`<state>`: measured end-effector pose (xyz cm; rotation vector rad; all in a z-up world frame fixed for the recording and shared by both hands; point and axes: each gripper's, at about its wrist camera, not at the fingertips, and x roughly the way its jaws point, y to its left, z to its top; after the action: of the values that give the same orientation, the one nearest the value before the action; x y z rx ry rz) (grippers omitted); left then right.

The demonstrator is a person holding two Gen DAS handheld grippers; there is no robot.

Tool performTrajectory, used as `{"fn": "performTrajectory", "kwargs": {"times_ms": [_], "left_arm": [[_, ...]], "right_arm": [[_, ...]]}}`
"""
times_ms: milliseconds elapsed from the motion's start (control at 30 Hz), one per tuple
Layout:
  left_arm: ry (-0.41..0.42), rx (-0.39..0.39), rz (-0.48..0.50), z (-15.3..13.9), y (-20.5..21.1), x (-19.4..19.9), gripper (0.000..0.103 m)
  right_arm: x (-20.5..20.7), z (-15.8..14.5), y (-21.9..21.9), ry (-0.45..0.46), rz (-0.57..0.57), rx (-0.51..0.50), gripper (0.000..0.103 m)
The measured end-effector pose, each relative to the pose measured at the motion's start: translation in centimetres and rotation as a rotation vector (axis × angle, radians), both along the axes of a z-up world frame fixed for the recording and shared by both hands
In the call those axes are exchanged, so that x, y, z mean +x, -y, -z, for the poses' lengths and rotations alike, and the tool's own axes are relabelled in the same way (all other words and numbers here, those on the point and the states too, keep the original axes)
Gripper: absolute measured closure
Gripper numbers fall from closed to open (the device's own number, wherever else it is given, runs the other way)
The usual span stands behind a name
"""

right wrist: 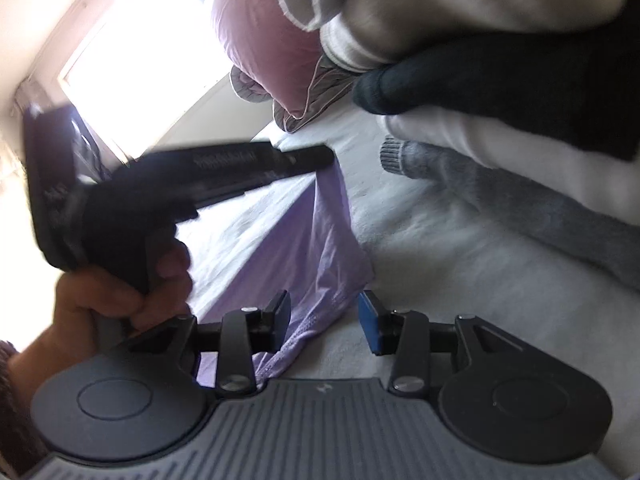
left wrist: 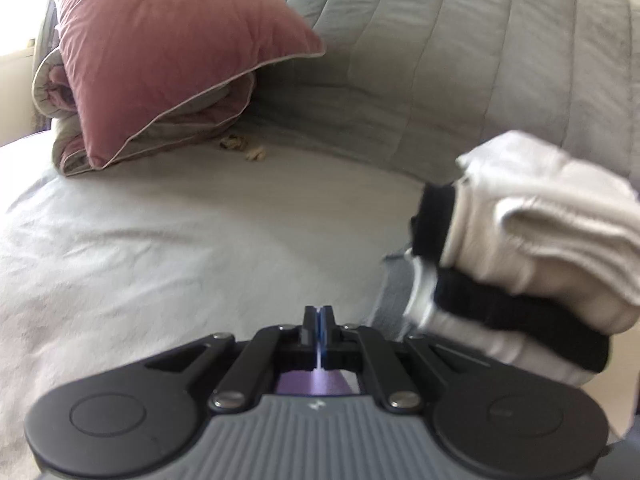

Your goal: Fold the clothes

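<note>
A lilac garment (right wrist: pixel 320 256) hangs above the white bed sheet (right wrist: pixel 440 280). My left gripper (right wrist: pixel 324 156) is shut on its top edge and holds it up; in the left wrist view the closed fingers (left wrist: pixel 319 320) pinch the thin cloth edge, with lilac cloth (left wrist: pixel 312 384) showing below. My right gripper (right wrist: pixel 325 316) is open, its jaws standing on either side of the garment's lower corner without pinching it. A stack of folded clothes (left wrist: pixel 532 248), white and black with a grey piece underneath, lies on the bed to the right; it also shows in the right wrist view (right wrist: pixel 500 72).
A dusty pink pillow (left wrist: pixel 172 52) leans on a folded grey quilt (left wrist: pixel 160 136) at the bed's far left. A grey quilted headboard cover (left wrist: pixel 440 60) runs behind. A small beige scrap (left wrist: pixel 244 148) lies by the pillow. A bright window (right wrist: pixel 136 64) is at the left.
</note>
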<state>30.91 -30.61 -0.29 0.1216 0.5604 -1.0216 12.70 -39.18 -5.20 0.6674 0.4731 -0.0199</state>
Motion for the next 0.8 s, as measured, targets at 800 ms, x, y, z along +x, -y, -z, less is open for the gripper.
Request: {"fn": "performTrajectory", "kwargs": {"times_ms": [800], "left_arm": [[0.011,0.095,-0.359,2.1,-1.4,1.6,0.097]], "right_arm": [[0.5,-0.1,-0.3,0.006,0.015,-0.033,0.061]]}}
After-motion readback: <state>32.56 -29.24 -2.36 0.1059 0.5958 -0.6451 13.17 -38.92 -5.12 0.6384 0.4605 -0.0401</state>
